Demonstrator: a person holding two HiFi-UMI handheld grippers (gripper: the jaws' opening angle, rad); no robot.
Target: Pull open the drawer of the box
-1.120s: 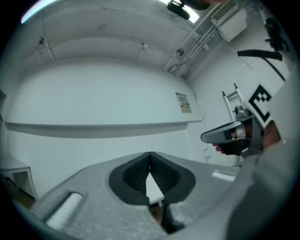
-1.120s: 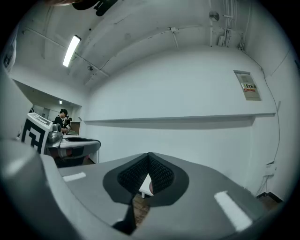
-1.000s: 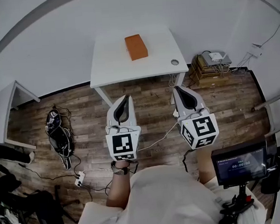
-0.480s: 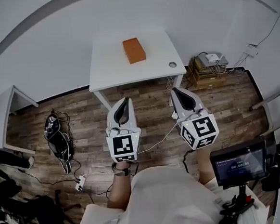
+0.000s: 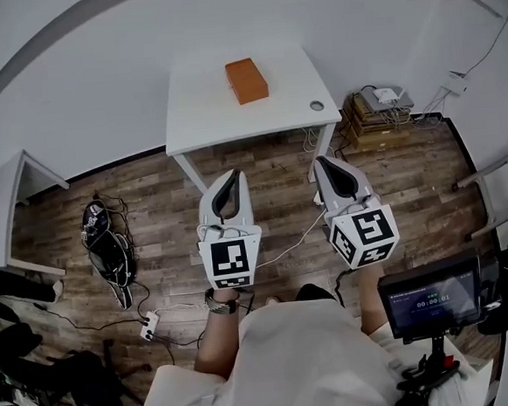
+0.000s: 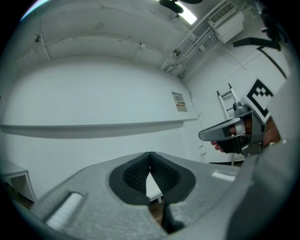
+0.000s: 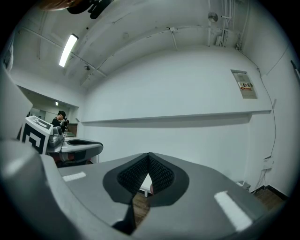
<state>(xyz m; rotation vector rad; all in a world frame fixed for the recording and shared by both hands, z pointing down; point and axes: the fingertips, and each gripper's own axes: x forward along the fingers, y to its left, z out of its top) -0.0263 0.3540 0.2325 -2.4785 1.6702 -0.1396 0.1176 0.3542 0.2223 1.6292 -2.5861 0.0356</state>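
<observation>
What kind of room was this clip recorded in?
Probably a lab or office room used for recording: a white table against a bare wall, loose cables and a power strip on the wood floor, and a small monitor on a stand.

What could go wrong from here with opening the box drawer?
The box sits unbraced on the table; a pull may drag it along. The left gripper and right gripper are shut and must open first. Cables on the floor could snag a foot.
</observation>
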